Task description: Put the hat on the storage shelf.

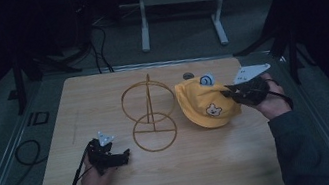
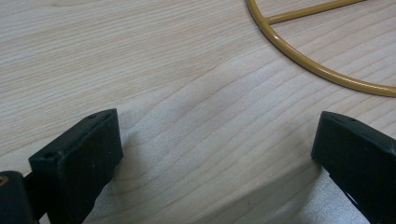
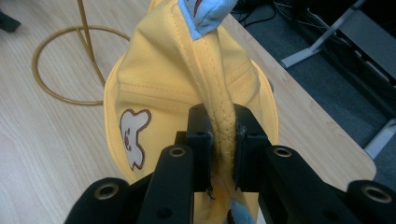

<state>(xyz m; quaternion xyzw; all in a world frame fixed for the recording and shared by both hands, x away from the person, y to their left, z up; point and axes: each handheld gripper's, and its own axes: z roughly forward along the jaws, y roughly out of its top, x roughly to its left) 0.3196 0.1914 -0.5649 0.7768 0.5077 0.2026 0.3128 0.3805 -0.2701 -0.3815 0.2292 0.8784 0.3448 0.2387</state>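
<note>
High view | right tongs (image 1: 232, 94) pinch yellow hat (image 1: 205, 103), brim toward stand (image 1: 151, 115) | left tongs (image 1: 121, 156) agape

Your wire stand (image 2: 322, 70) runs off the frame's top right; the small grey object (image 1: 188, 75) behind the hat (image 1: 205, 103) is too small to identify.

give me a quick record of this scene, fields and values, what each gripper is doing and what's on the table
surface: wooden table
hat: yellow hat with a bear patch, right of the stand
stand: gold wire stand, ring base on the table, upright post with a ring at the top
right gripper: right gripper shut on a fold of the hat's fabric
left gripper: left gripper open, low over bare wood near the stand's base, holding nothing
hat on stand: not yet
</note>
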